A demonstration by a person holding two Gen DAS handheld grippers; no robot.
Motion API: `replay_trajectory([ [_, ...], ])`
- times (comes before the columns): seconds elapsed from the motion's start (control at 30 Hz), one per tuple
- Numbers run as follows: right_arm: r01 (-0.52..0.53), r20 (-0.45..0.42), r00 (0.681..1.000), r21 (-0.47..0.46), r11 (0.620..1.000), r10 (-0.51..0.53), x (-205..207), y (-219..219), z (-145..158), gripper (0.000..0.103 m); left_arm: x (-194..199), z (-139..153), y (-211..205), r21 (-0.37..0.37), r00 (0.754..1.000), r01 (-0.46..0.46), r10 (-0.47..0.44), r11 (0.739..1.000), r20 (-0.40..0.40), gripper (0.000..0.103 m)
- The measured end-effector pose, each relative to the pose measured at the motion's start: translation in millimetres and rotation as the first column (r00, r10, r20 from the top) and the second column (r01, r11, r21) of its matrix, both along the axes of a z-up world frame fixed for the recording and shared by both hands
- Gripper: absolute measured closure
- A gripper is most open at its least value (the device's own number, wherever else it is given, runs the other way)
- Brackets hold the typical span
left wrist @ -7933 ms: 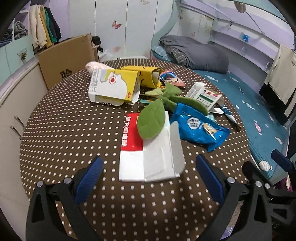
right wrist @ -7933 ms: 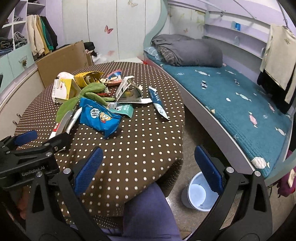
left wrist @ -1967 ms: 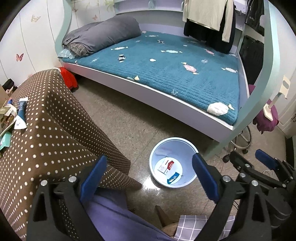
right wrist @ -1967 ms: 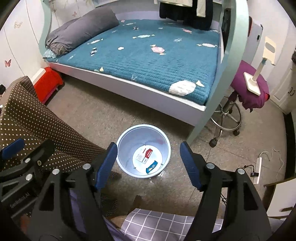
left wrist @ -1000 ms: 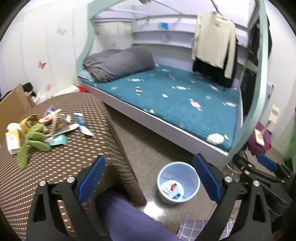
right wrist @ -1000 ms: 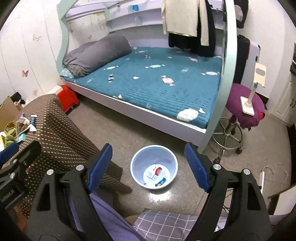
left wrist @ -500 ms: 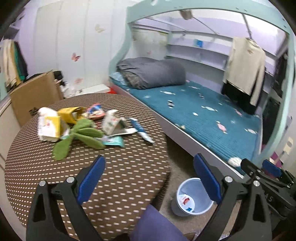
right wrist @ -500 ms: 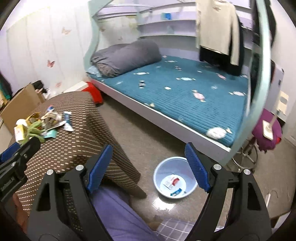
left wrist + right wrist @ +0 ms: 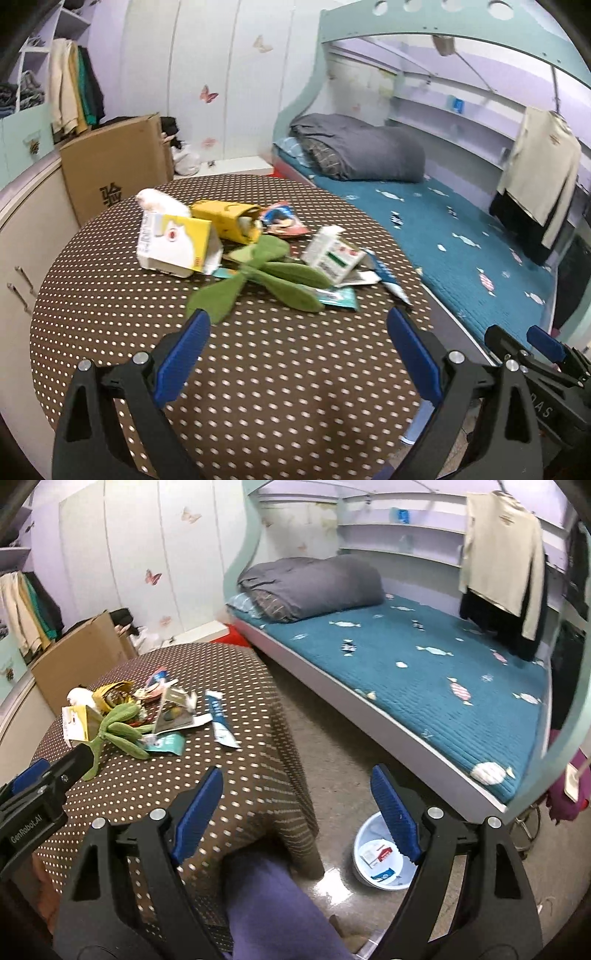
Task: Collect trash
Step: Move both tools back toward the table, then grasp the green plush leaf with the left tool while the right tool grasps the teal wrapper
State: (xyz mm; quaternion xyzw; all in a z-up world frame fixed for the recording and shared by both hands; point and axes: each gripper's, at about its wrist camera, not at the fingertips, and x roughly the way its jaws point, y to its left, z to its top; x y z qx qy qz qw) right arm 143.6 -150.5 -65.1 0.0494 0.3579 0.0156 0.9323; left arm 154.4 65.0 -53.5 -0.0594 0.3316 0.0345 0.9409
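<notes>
Trash lies in a heap on the round brown dotted table [image 9: 110, 317]: a yellow-and-white carton [image 9: 173, 245], a yellow box [image 9: 227, 218], a white-and-green carton [image 9: 330, 254], a teal wrapper [image 9: 338, 295], a blue-and-white tube [image 9: 220, 723]. A green plush leaf toy [image 9: 258, 277] lies among them. My left gripper [image 9: 299, 350] hangs open and empty over the near part of the table, short of the heap. My right gripper [image 9: 297, 805] is open and empty past the table's right edge. The pale blue bin [image 9: 382, 853] on the floor holds a few pieces.
A bed [image 9: 424, 664] with a teal cover and a grey duvet [image 9: 362, 151] runs along the right. A cardboard box [image 9: 114, 166] stands behind the table. A person's purple-clad leg [image 9: 273, 904] is below the right gripper. A stool with purple cloth [image 9: 565, 797] stands far right.
Both grippers have swung left, away from the bin and back toward the table. The trash heap now fills the left wrist view; the bin has slid to the lower right.
</notes>
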Motion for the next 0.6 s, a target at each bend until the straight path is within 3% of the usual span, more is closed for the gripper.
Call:
replay_trajectory([
  [0.4,-0.063,-0.05,0.997,-0.002,0.998,0.063,54.6,37.3,-15.6,0.022,43.1,-6.7,33.6,0.001,0.999,-0.033,0.033,0.999,-0.03,0.01],
  [0.6,-0.082,-0.058,0.995,0.001,0.997,0.081,72.5,44.6,-20.1,0.022,69.5,-12.5,32.4,0.037,0.998,-0.018,0.02,0.999,-0.056,0.032],
])
